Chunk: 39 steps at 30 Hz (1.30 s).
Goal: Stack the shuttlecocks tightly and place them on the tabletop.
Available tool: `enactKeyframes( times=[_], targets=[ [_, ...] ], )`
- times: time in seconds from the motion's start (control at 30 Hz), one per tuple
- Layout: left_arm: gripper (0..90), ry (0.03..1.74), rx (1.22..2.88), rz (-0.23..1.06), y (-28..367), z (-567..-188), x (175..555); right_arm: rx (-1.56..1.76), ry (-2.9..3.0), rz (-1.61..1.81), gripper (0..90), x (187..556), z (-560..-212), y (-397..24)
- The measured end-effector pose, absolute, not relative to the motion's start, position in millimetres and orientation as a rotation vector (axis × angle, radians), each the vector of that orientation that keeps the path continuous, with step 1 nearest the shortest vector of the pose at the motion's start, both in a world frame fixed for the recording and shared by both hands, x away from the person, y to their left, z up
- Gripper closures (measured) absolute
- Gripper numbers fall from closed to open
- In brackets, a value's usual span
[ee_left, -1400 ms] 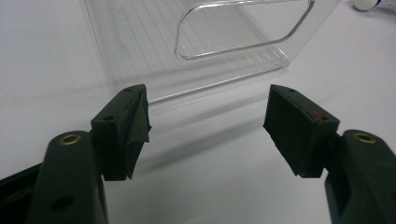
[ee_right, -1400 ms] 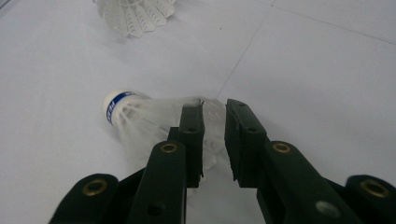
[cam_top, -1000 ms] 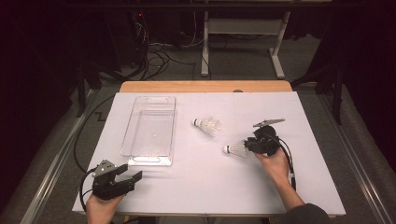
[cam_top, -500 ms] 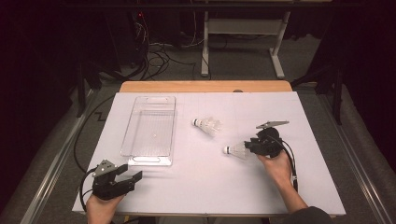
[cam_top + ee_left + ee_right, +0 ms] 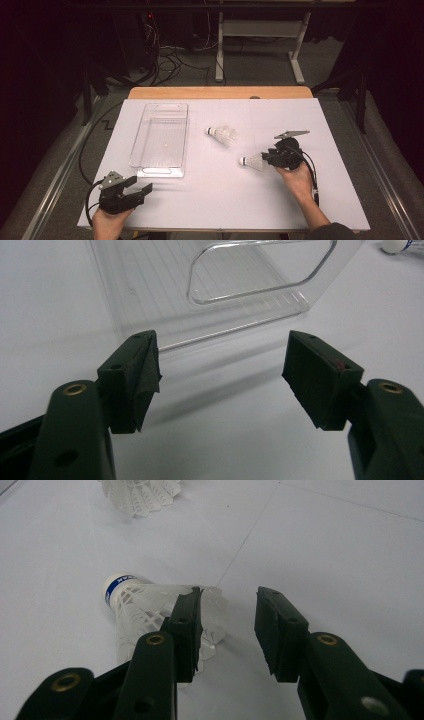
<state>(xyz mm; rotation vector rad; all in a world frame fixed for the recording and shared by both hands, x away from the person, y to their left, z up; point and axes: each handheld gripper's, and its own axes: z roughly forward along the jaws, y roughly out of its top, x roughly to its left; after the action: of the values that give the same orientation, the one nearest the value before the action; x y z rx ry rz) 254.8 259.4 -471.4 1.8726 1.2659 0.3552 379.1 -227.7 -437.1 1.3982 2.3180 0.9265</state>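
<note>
**Shuttlecock lying free beside the right gripper**

In the high view we see the near shuttlecock [image 5: 252, 161] lying on its side on the white desk [image 5: 210, 200], right of the centre of the frame. Its long axis runs almost level across the picture: the cork head points to the left, and the feather skirt opens to the right, toward the right gripper [image 5: 270, 159]. The skirt end is just at the tips of this gripper.

In the right gripper view the shuttlecock [image 5: 145, 615] is at the left of the frame, with its cork toward the upper left. The skirt lies behind and beside the left jaw, not in the gap between the two jaws. The jaws stand apart and press on nothing, so the right gripper is released; its jaws have just been opening.

Compared with one second ago, the shuttlecock now lies a little more clear of the gripper tips, and its direction is the same.

The second shuttlecock [image 5: 222, 134] lies higher in the frame, near the centre, with its cork also to the left. The clear tray [image 5: 150, 167] stands left of it.

The left gripper [image 5: 135, 192] rests at the lower left, jaws wide apart and empty, pointing at the near end of the tray [image 5: 300, 300].
</note>
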Motion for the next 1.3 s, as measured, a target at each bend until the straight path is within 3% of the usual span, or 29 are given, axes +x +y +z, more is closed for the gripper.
enactKeyframes(
  times=[1.3],
  targets=[
    [31.7,1.263,1.878,0.358,259.4,-471.3,254.9,1.405,2.329,0.949,62.7,370.8,-441.3,-231.1]
  ],
)
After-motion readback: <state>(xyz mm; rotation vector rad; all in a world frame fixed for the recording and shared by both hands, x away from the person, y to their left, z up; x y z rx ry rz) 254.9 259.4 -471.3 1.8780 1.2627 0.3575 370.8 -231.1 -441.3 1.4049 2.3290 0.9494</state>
